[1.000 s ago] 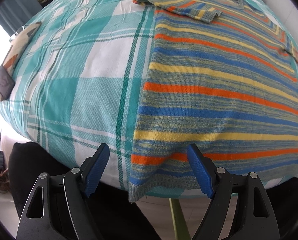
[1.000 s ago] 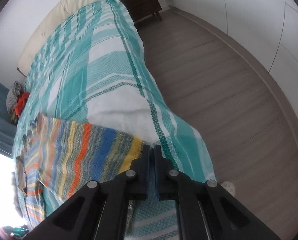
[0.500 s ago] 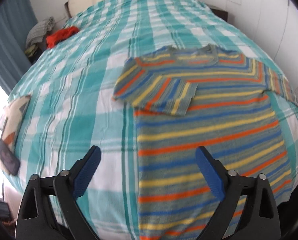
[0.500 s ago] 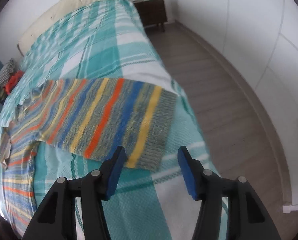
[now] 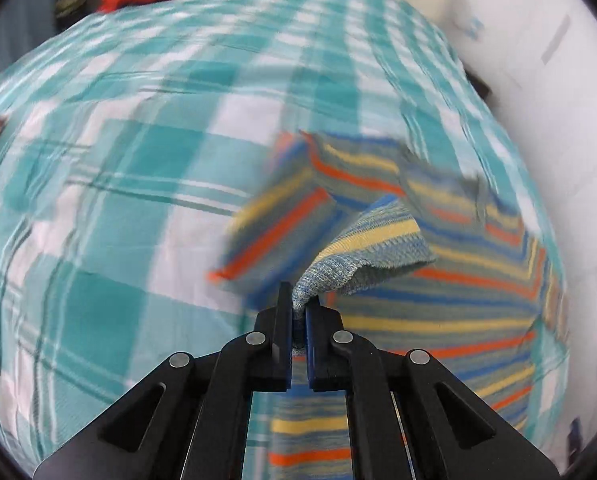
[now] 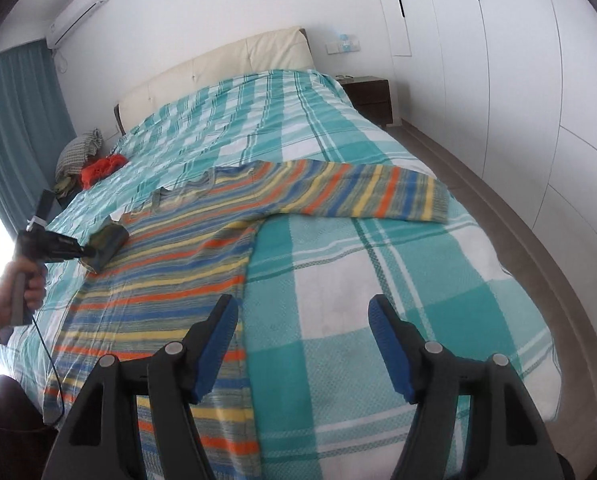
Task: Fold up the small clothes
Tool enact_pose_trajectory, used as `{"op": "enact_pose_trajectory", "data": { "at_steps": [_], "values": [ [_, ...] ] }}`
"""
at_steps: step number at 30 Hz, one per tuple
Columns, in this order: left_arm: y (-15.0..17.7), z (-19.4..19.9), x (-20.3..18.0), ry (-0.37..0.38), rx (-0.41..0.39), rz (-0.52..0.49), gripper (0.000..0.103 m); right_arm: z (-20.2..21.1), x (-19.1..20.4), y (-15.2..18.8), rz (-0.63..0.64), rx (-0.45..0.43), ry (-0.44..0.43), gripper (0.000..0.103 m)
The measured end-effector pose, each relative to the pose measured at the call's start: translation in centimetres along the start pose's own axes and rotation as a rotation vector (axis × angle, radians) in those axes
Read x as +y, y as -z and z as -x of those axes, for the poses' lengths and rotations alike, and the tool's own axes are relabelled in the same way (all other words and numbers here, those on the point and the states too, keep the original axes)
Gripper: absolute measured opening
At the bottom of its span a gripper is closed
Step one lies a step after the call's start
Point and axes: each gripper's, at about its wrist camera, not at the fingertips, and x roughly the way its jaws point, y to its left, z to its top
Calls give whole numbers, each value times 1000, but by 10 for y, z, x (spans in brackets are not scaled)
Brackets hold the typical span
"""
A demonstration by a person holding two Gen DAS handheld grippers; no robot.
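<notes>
Between the pads of the left claw [image 5: 298, 312] a sleeve cuff of the striped sweater [image 6: 202, 256] is pinched tight, the knit lifting up and away ahead of it. The right claw [image 6: 302, 344] hovers with jaws opening and nothing between them, the sweater's body just left of it on the checked bedspread [image 6: 418, 288]. Left view is blurred
</notes>
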Motion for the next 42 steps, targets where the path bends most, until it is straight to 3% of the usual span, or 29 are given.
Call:
{"op": "enact_pose_trajectory", "data": {
  "at_steps": [3, 7, 11, 17, 25, 31, 33, 35, 36, 42],
  "values": [
    [-22, 18, 94, -89, -38, 239, 3, -12, 11, 0, 38, 19, -3, 69],
    [-20, 10, 156, -194, -11, 318, 2, -39, 15, 6, 20, 97, -39, 69],
    [-6, -7, 170, -224, 16, 346, 2, -50, 18, 14, 15, 140, -34, 69],
    [6, -15, 187, -194, 30, 421, 2, -57, 16, 19, 11, 175, -20, 69],
    [13, -16, 188, -207, 48, 366, 3, -68, 17, 22, 17, 216, -30, 69],
    [25, -1, 193, -229, 28, 340, 20, -67, 14, 21, 15, 205, -3, 69],
    [35, 15, 193, -236, 14, 342, 39, -65, 11, 19, 0, 195, 16, 71],
    [50, 35, 187, -273, -28, 315, 83, -64, 6, 19, -23, 187, 39, 80],
    [59, 45, 181, -286, -54, 293, 89, -63, 3, 18, -32, 185, 54, 82],
    [112, 65, 130, -198, -63, 79, 92, -59, 1, 6, -12, 141, 181, 94]
  ]
}}
